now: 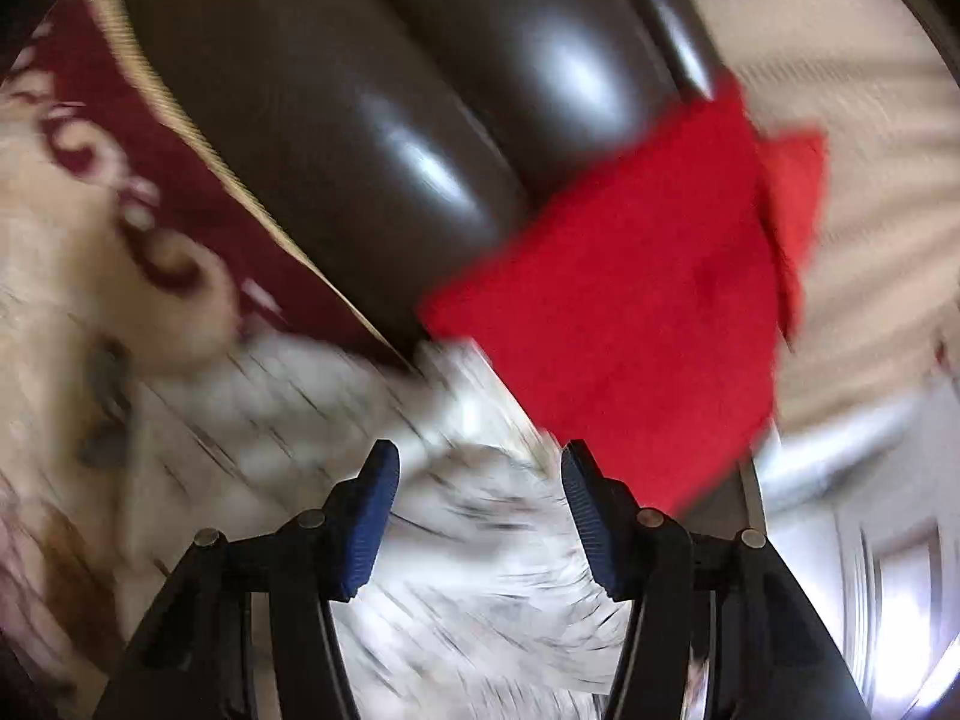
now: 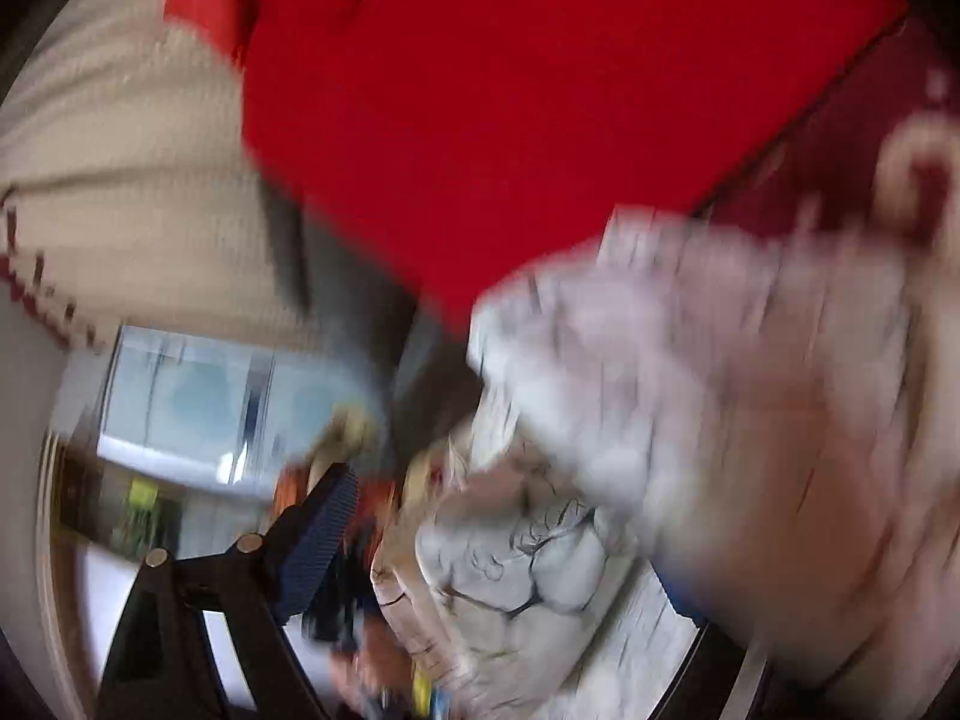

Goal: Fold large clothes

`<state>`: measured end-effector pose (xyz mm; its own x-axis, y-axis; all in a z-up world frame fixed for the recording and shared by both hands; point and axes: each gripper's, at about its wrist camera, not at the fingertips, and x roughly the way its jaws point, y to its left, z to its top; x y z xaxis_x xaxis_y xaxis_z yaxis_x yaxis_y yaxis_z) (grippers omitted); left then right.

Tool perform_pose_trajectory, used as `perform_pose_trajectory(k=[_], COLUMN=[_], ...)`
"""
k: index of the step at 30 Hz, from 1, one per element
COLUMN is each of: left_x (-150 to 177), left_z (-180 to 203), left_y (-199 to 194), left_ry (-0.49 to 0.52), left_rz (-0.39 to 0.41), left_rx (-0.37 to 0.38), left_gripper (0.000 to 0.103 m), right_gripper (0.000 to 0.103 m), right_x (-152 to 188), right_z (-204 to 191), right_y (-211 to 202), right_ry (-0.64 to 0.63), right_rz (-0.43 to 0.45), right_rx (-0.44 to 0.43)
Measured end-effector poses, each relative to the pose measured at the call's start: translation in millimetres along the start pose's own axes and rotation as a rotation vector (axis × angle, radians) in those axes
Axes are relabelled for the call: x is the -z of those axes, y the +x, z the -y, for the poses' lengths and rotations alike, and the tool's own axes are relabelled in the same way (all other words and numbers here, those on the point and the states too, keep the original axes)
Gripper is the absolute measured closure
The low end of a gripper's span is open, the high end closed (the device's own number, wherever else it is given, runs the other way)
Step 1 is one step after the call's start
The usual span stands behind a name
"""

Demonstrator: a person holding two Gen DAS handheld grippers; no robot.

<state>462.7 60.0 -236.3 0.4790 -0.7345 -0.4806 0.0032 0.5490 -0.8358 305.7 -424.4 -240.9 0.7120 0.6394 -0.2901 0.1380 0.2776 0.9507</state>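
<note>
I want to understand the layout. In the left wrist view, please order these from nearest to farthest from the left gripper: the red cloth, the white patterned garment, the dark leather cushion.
From the left gripper:
1. White patterned garment, between and below the fingers.
2. Red cloth, ahead to the right.
3. Dark leather cushion, behind the red cloth, upper centre.

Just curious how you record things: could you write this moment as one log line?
left claw: white garment between its pads, grip unclear | right claw: open, beside garment | red folded cloth: on dark sofa
</note>
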Motion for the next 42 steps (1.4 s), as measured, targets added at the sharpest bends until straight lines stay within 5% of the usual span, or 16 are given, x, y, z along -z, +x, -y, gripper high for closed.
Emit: perform_pose_trajectory(k=[3, 8, 11, 13, 16, 19, 24, 27, 29, 33, 35, 39, 42], left_x=[-1, 36, 63, 72, 61, 54, 68, 66, 56, 33, 23, 26, 47], left_z=[-13, 15, 42, 60, 56, 42, 61, 65, 64, 56, 37, 3, 17], left_y=[-17, -35, -38, -30, -10, 22, 44, 54, 44, -4, -22, -39, -72], left_ry=[-0.042, 0.128, 0.253, 0.343, 0.302, 0.248, 0.423, 0.475, 0.443, 0.337, 0.249, 0.096, 0.164], left_rz=[0.060, 0.040, 0.050, 0.075, 0.053, -0.055, -0.086, -0.109, -0.089, 0.059, 0.111, 0.048, 0.110], left_rx=[0.006, -0.026, -0.046, -0.158, -0.234, -0.312, -0.440, -0.520, -0.486, -0.373, -0.390, -0.377, -0.354], left_gripper=[0.047, 0.045, 0.033, 0.027, 0.027, 0.027, 0.028, 0.075, 0.094, 0.095, 0.093, 0.085, 0.070], right_gripper=[0.012, 0.012, 0.011, 0.011, 0.016, 0.027, 0.031, 0.032, 0.032, 0.032, 0.032, 0.032, 0.032], right_x=[-11, -4, 5, 12, 29, 41, 40, 42, 45, 53, 54, 55, 61], right_z=[16, 6, 1, -3, 1, 26, 46, 44, 40, 26, 32, 32, 30], right_y=[-5, -55, -73, -78, -73, -66, -59, -53, -48, -42, -44, -53, -83], right_ry=[0.107, -0.015, -0.069, -0.141, -0.190, -0.171, -0.133, -0.152, -0.183, -0.222, -0.214, -0.205, -0.161], right_rz=[0.108, 0.310, 0.274, 0.227, 0.150, 0.084, 0.062, 0.069, 0.075, 0.084, 0.092, 0.106, 0.172], right_rx=[-0.030, -0.031, 0.024, 0.093, 0.187, 0.276, 0.324, 0.354, 0.385, 0.413, 0.399, 0.392, 0.338])
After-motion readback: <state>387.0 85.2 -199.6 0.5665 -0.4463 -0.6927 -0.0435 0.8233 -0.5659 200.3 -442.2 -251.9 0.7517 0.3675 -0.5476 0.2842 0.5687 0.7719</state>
